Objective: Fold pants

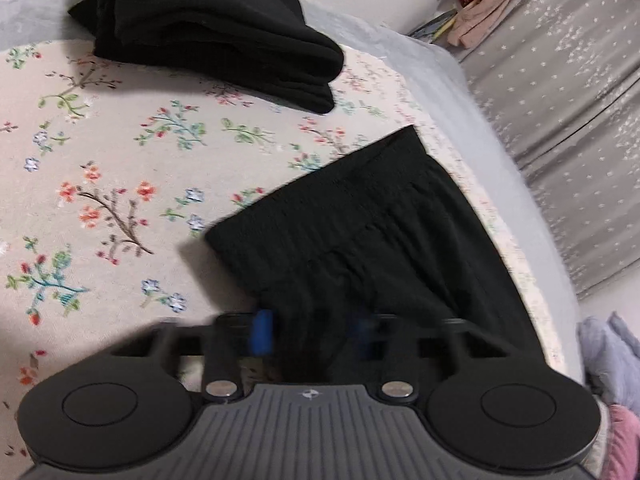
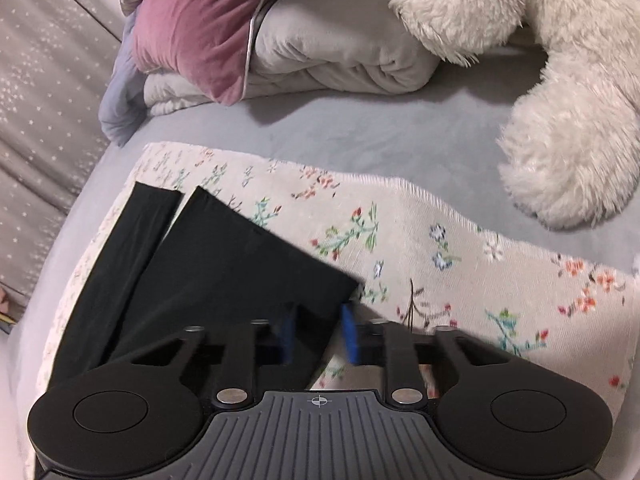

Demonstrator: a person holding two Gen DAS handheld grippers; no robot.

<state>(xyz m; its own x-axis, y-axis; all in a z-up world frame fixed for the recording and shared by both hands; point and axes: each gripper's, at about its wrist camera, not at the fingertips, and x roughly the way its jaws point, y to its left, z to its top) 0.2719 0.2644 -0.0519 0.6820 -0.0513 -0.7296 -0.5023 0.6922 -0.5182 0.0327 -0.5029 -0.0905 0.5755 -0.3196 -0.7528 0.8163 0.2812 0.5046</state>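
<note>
1. where the floral cloth (image 1: 100,184) covers the grey bed (image 1: 460,92), the black pants (image 1: 372,240) lie flat, waistband toward 11 o'clock in the left wrist view.
2. left gripper (image 1: 312,334) sits at 6 o'clock over the pants' near edge; blue pads (image 1: 262,330) blurred, jaws apart with dark fabric between them; whether they pinch it, cannot tell.
3. right gripper (image 2: 318,334) at 6 o'clock; jaws parted, blue pads (image 2: 350,334) straddling a corner of the pants (image 2: 224,272), grip not confirmed.
4. two leg ends point to 11 o'clock in the right wrist view, a narrow gap between them.
5. folded black garments (image 1: 216,28) at 12 o'clock, top cut off.
6. white plush toy (image 2: 560,80) at 2 o'clock, mostly out of frame; pink pillow (image 2: 192,28) at 11 o'clock on a grey quilt (image 2: 340,52).
</note>
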